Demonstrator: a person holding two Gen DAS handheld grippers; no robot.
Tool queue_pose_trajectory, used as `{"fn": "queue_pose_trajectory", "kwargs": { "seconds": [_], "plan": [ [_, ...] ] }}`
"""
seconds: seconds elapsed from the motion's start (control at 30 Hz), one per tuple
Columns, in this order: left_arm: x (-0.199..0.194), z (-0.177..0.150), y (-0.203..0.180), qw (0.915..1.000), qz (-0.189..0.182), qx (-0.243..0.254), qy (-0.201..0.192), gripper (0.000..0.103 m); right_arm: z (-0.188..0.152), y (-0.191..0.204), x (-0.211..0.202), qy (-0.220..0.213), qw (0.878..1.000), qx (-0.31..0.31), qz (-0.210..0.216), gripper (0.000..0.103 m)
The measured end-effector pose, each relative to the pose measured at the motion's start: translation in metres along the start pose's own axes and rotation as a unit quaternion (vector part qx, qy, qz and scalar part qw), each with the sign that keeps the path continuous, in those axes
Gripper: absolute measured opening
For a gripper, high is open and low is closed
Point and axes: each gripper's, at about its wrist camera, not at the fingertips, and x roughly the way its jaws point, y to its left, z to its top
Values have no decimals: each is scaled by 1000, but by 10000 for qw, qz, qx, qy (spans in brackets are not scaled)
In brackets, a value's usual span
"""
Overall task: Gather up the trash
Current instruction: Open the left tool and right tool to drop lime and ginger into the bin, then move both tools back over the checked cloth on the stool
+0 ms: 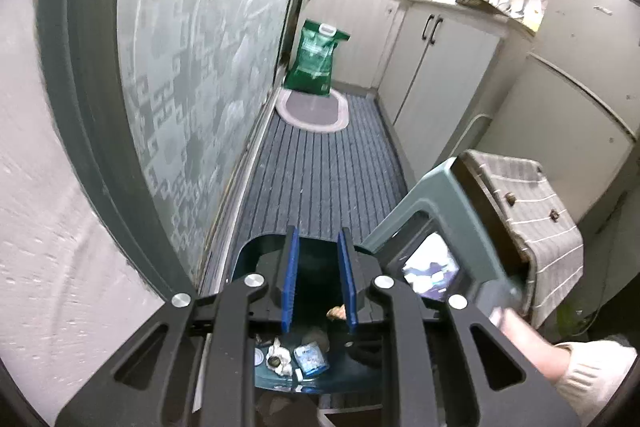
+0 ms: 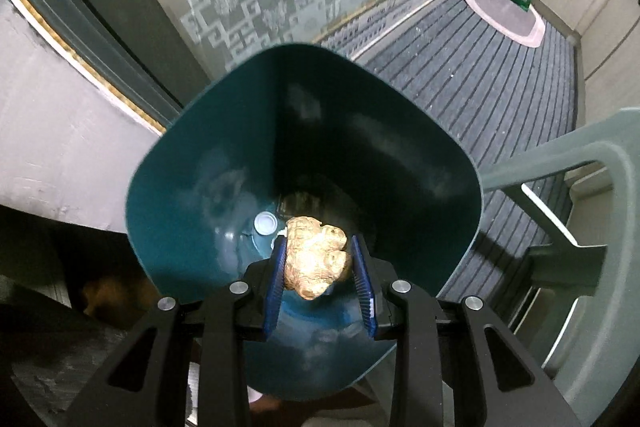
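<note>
Right gripper point(image 2: 319, 277), black with blue ridged pads, pointed steeply down into a dark teal plastic trash bin point(image 2: 168, 163) with rounded corners. Its pads were pressed on both sides of a lumpy tan piece of ginger root point(image 2: 316, 263), which hung inside the bin's mouth, above the bottom. A small white round cap point(image 2: 265, 223) lay on the bin floor, just beside the ginger in the picture.

Left gripper point(image 1: 319, 277) was tilted down over the same bin point(image 1: 256, 247). Its blue pads stood a little apart with nothing between them. Below it, on the bin floor, lay a white crumpled scrap point(image 1: 280, 357) and a small blue and white packet point(image 1: 311, 359).

On the right side, a hand in a pale sleeve point(image 1: 592, 367) held the other tool.

The bin stood on a grey striped floor mat point(image 1: 320, 163), close to a frosted glass door point(image 1: 192, 75) with a square pattern. A grey-green plastic stool point(image 1: 436, 211) stood right beside the bin. The mat ran open and bare toward a green bag point(image 1: 316, 59) far off.
</note>
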Motion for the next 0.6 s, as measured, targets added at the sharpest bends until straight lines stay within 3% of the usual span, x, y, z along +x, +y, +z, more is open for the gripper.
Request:
{"fn": "queue_pose_trajectory", "kwargs": {
  "seconds": [0.3,0.6],
  "plan": [
    [-26,12,-15,9992,-60,75,-381,21,-12,0,16,291,9995,-87,27,40],
    [-37,19,-25,9985,-77,36,-541,21,-16,4,-4,62,9998,-204,60,40]
  ]
}}
